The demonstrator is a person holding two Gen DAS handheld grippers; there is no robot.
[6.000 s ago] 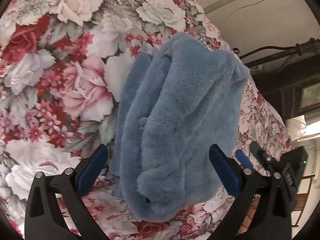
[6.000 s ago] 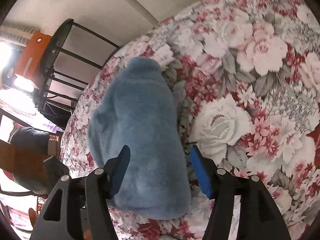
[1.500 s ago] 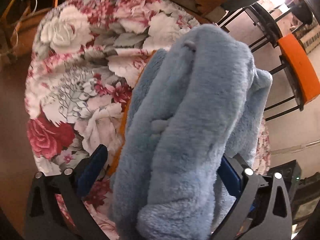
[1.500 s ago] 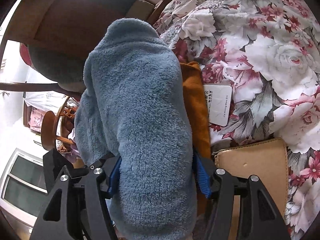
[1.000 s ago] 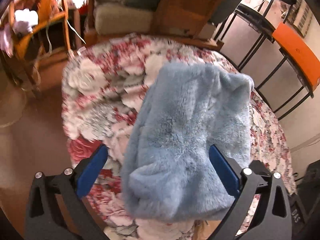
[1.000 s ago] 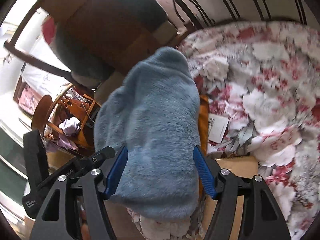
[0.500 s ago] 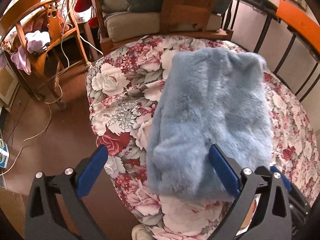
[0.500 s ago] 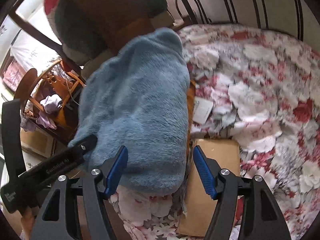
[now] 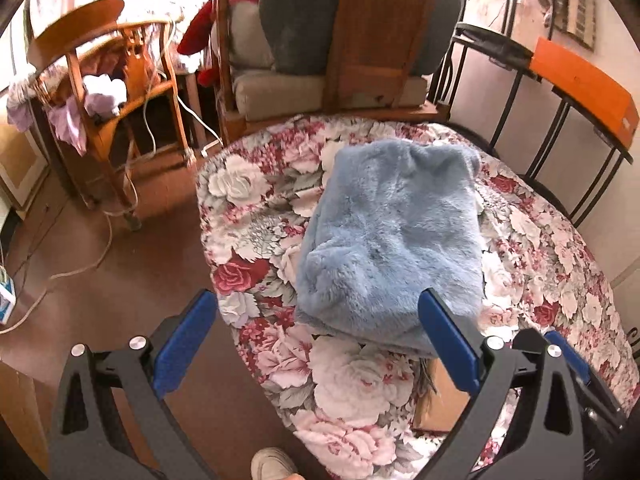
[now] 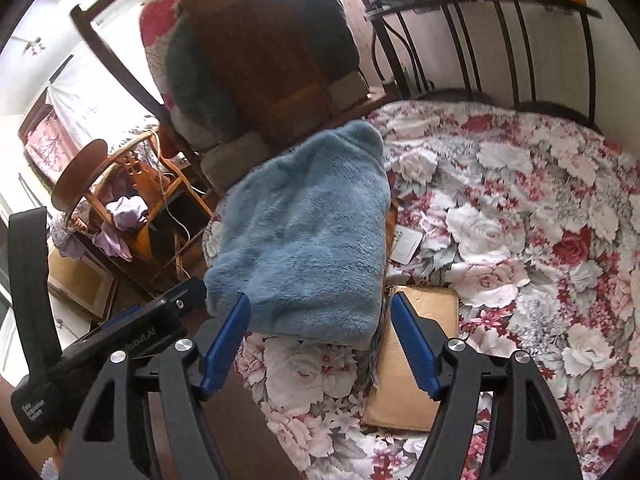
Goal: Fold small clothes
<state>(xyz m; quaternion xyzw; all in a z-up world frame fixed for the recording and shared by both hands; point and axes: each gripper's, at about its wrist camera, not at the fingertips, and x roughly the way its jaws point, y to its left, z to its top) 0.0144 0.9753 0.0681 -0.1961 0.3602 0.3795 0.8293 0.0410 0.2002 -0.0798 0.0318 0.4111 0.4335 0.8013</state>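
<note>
**Folded garment at rest, both grippers clear**

The folded blue fleece garment [image 9: 394,248] lies on the floral bedspread [image 9: 560,264], near its corner. The left gripper [image 9: 318,342] stands wide apart, empty. The right gripper [image 10: 320,340] is opening, nothing between its pads. A tan flat case [image 10: 416,360] lies just beside the garment.

Fluffy blue fleece garment [image 9: 392,240], floral cotton bedspread [image 9: 352,384], varnished wooden chair [image 9: 120,92]

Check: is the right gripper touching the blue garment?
Apart. In the right wrist view the opening right gripper has bare floral cover between its pads and the blue garment; nothing is between its jaws.
</note>
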